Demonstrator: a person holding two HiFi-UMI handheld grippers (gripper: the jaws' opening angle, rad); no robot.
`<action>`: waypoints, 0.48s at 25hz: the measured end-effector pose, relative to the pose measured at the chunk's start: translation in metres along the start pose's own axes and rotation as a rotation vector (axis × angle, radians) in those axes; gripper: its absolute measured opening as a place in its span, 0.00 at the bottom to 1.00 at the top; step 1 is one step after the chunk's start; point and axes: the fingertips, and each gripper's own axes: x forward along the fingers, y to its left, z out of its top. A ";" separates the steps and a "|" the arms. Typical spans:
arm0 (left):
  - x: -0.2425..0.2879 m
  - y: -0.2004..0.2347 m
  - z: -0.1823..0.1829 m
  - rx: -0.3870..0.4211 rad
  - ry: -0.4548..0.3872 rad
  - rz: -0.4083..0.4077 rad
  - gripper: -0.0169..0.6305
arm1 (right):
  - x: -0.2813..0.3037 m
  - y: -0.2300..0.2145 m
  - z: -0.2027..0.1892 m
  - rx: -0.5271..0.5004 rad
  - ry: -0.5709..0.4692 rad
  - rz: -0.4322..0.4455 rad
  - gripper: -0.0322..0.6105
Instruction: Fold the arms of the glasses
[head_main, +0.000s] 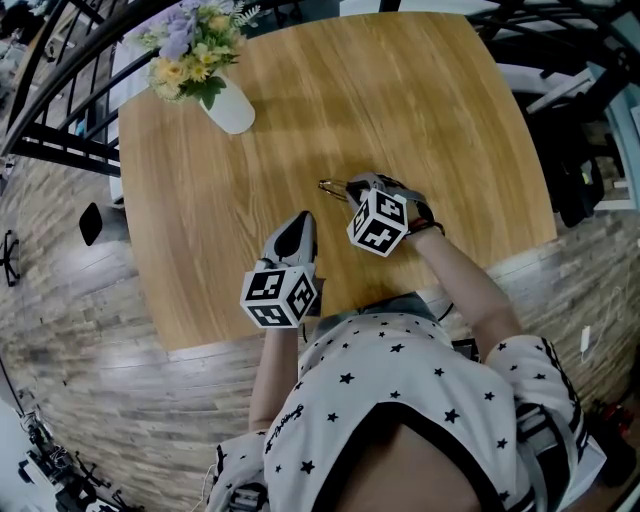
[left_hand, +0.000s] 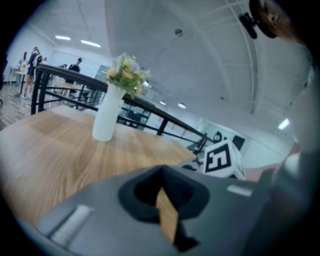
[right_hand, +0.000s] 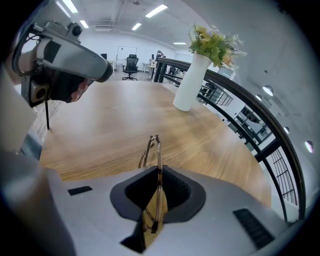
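Thin gold-framed glasses lie low over the wooden table, just beyond my right gripper. In the right gripper view the glasses stick out ahead, edge-on, and the right gripper is shut on the frame. My left gripper hangs a little nearer the table's front edge, to the left of the glasses and apart from them. In its own view the left gripper is shut with nothing in it, and the right gripper's marker cube shows ahead to the right.
A white vase of flowers stands at the table's far left corner, also in view as the vase and the vase. A black railing runs past the table's left side. Wood floor lies around the table.
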 end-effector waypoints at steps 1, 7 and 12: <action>-0.001 0.000 0.000 -0.001 0.000 0.001 0.04 | 0.000 0.002 0.000 0.004 0.000 0.006 0.08; -0.006 0.003 -0.002 -0.004 0.000 0.006 0.04 | 0.007 0.019 -0.004 0.003 0.013 0.034 0.09; -0.012 0.004 -0.004 -0.007 -0.001 0.009 0.04 | 0.009 0.023 -0.005 0.001 0.019 0.021 0.09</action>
